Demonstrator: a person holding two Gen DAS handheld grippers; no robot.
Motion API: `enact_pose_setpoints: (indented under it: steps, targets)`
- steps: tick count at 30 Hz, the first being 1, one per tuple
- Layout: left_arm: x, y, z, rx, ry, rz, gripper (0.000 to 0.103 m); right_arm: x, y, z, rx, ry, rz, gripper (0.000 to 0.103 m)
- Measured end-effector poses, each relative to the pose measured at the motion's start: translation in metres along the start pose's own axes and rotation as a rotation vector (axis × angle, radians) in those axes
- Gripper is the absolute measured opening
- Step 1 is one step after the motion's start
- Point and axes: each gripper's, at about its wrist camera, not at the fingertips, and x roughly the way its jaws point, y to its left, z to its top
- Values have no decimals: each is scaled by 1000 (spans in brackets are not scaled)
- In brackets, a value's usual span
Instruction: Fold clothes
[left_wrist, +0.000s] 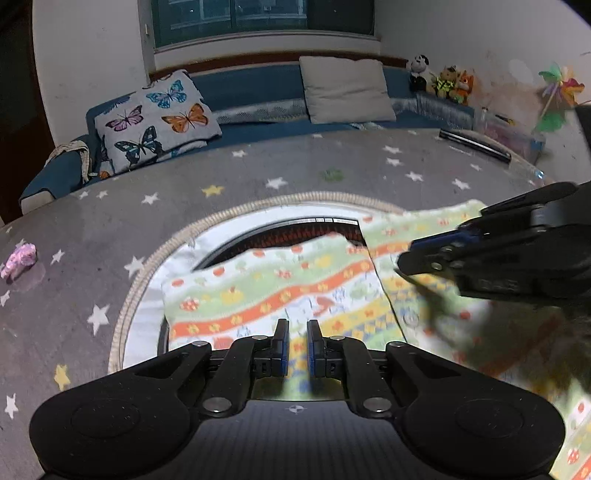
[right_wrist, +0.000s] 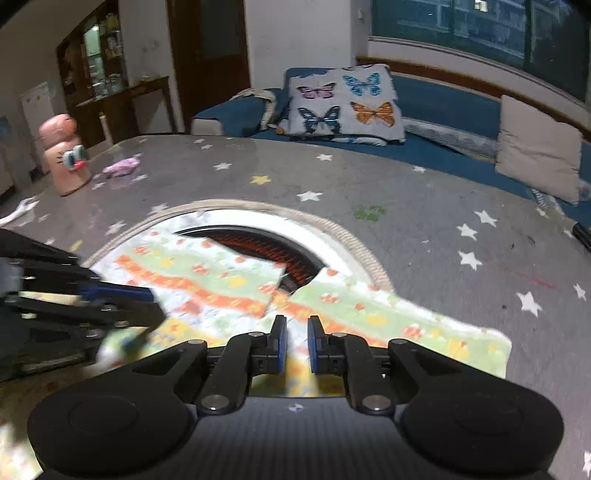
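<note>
the patterned garment (left_wrist: 280, 291) lies spread on the starry tabletop (left_wrist: 110, 221), partly over the round heater opening, so its edges are easy to reach. left gripper (left_wrist: 297, 338) and right gripper (right_wrist: 295, 334) hover low, jaws slightly apart, clamping nothing.

1. Soft printed cloth, matt: garment (left_wrist: 280, 295), banded orange, green and yellow, slightly rumpled.
2. Grey star-printed covering on the table (left_wrist: 147, 221), faintly glossy, with pale reflections near its left edge.
3. Woven, rope-like trim (right_wrist: 354, 236) ringing the round opening at the table's middle; ribbed dark-and-red surface inside it.
4. Matt black plastic: left gripper (left_wrist: 297, 334), with bright metal rivets and blue pads (left_wrist: 283, 343).
5. Same black plastic and blue pads on right gripper (right_wrist: 296, 332).
6. Woven cloth: butterfly cushion (right_wrist: 343, 103) and plain beige cushion (left_wrist: 343, 88).
</note>
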Motion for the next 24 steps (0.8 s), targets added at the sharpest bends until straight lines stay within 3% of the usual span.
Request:
enact_pose_setpoints:
  steps: [3, 6, 9, 20, 24]
  targets:
    - [-8, -3, -9, 17, -6, -8, 17, -15, 11, -12, -41, 19, 36, 20]
    - [-21, -8, -20, 37, -12, -19, 18, -31, 28, -30, -86, 39, 66, 20]
    - [-35, -17, -35, 63, -16, -33, 18, -49, 44, -50, -133, 34, 69, 27]
    - [-93, -57, -94, 165, -103, -43, 18, -110, 77, -97, -194, 14, 78, 28]
    - [-106, -55, -103, 119, -123, -56, 18, -134, 87, -106, -185, -2, 109, 28]
